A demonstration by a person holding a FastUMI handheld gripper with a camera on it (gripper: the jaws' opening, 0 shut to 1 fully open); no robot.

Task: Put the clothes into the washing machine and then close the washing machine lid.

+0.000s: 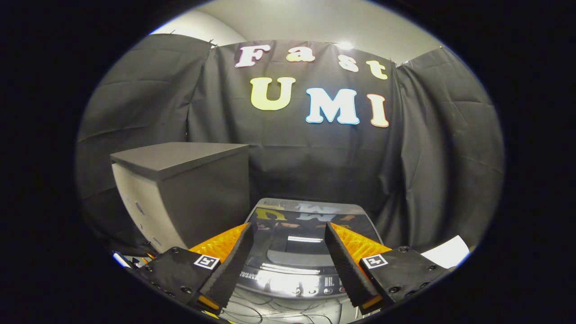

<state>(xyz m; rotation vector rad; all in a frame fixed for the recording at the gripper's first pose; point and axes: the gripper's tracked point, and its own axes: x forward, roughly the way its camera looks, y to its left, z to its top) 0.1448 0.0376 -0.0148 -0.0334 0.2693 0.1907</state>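
Small print is running along the front edge of the washing machine (297,265) near its control panel (315,285), but it is too tiny and blurred to be read. Each finger of the hand-held gripper (287,263) is carrying a square black-and-white marker tag (206,261) on its black base.

The hand-held gripper is standing wide open, its two black ridged fingers (231,265) with orange backs spread apart and holding nothing. It is hovering above the machine's front, and the fingers are touching nothing that can be seen. Between them and just ahead the washing machine lid (310,225) is lying shut, its glossy dark surface reflecting the wall behind. A row of round buttons is showing on the control panel between the fingertips.

The hand-held gripper is pointing forward and slightly downward over the machine. A grey cabinet (180,189) is standing just beside the machine, beyond the left finger. A white sheet (445,252) is lying beyond the right finger.
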